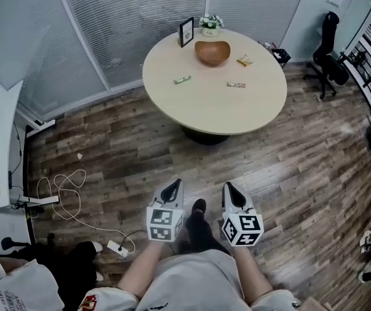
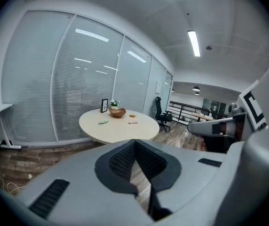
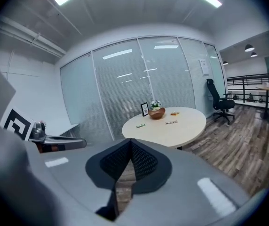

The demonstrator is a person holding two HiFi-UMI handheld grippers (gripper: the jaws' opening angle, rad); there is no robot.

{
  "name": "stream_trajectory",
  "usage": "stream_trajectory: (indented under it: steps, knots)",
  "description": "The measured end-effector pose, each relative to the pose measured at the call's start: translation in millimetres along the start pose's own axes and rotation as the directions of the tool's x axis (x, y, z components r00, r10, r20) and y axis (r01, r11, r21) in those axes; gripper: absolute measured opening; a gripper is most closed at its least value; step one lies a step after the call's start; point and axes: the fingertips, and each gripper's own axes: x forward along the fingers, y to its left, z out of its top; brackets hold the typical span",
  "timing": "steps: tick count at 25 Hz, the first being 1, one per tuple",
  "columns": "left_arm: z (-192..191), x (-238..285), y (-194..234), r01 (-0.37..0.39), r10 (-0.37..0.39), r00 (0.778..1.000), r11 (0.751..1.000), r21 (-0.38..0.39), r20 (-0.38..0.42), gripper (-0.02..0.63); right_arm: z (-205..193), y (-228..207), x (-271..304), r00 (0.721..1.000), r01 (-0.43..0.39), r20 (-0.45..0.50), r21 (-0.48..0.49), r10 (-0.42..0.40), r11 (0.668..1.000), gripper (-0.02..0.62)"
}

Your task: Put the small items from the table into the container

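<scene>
1. Grey plastic left gripper (image 1: 171, 185) with a black-and-white marker cube, held low over the person's lap. Jaws clenched tip to tip in the left gripper view (image 2: 134, 141), with nothing between them.
2. Matching grey right gripper (image 1: 231, 188), just beside the first and level with it. Jaws likewise clenched and empty (image 3: 130, 140). Both grippers point toward the bench and are well apart from it.
3. Black shoe (image 1: 198, 207), showing between the two grippers on the brown wood-plank floor (image 1: 107, 154).
4. White cable (image 1: 69, 193), looped on the floor at left, with a white power strip (image 1: 117, 247) nearer the person.
5. Round pale-beige bench (image 1: 218, 109) on a dark central foot, standing before a wall of glass panels with closed blinds.
6. Brown wooden bowl (image 1: 212, 52), the container, upright on the far half of the bench.
7. Small green packet (image 1: 182, 80), flat on the bench top, left of the bowl and nearer the person; apart from the bowl.
8. Small striped packet (image 1: 235, 85), flat on the bench top, right of the bowl and nearer the person; apart from the bowl.
9. Small yellow packet (image 1: 244, 60), on the bench top near the bowl's right side, outside it.
10. Black picture frame (image 1: 186, 31), upright at the far rim, left of the bowl.
11. Small potted plant with white flowers (image 1: 210, 23), at the far rim behind the bowl.
12. Black office chair (image 1: 328, 50), on the floor at far right.
</scene>
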Motion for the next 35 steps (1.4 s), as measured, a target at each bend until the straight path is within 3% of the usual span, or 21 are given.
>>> stream_trajectory:
  steps: [9, 17, 22, 31, 35]
  knots:
    - [68, 110, 54, -0.053, 0.053, 0.999, 0.999, -0.008, -0.001, 0.006, 70, -36, 127, 0.997, -0.076, -0.007, -0.025, 0.076, 0.997, 0.002]
    - [115, 191, 95, -0.077, 0.077, 0.997, 0.997, -0.030, 0.008, 0.006, 106, -63, 222, 0.993, -0.110, -0.042, -0.050, 0.108, 0.993, 0.002]
    - [132, 256, 144, -0.091, 0.091, 0.996, 0.995, -0.051, 0.004, 0.006, 122, -59, 311, 0.985, -0.160, -0.080, -0.103, 0.152, 0.982, 0.002]
    - [168, 340, 227, -0.101, 0.098, 0.995, 0.992, -0.075, -0.036, 0.006, 151, -53, 464, 0.957, -0.260, -0.187, -0.217, 0.221, 0.941, 0.002]
    - [173, 362, 252, -0.143, 0.137, 0.989, 0.983, -0.113, -0.055, 0.006, 144, -51, 520, 0.930, -0.332, -0.254, -0.262, 0.267, 0.906, 0.002]
